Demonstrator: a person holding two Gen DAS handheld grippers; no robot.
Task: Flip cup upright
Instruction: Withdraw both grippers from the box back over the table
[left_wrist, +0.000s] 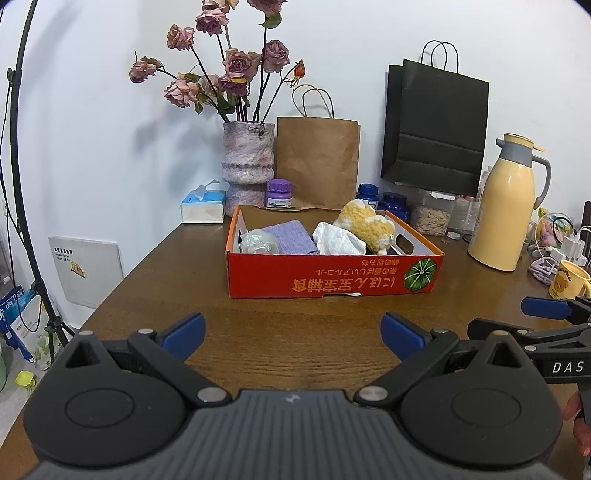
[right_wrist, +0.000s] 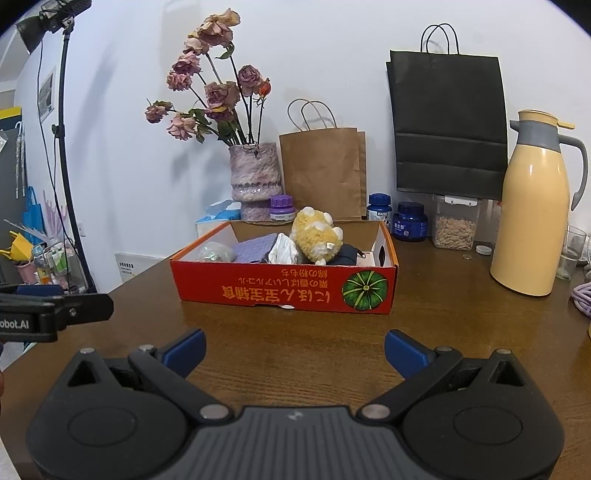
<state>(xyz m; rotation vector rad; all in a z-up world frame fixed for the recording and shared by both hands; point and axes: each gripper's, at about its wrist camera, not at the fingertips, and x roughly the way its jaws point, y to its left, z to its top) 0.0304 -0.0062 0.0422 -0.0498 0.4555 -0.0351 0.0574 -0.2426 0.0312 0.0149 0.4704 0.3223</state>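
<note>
The wooden surface (left_wrist: 155, 295) spans both views and carries everything. Against the wall lean a black paper bag (left_wrist: 436, 125) and a brown paper bag (left_wrist: 317, 162), with a vase (left_wrist: 248, 158) of dried roses to their left. A red cardboard box (left_wrist: 332, 275) sits mid-surface, holding a yellow plush toy (left_wrist: 369, 225), a purple cloth (left_wrist: 291, 236) and crumpled white tissue (left_wrist: 338, 240). A tall yellow thermos jug (left_wrist: 506, 206) stands right of the box. The left tongs (left_wrist: 292, 332) and right tongs (right_wrist: 294, 350) both hover low over bare wood in front of the box, each spread wide with nothing between the blue pads. The yellow cup (left_wrist: 570, 282) stands at the left view's far right edge, near the jug, apparently mouth up.
</note>
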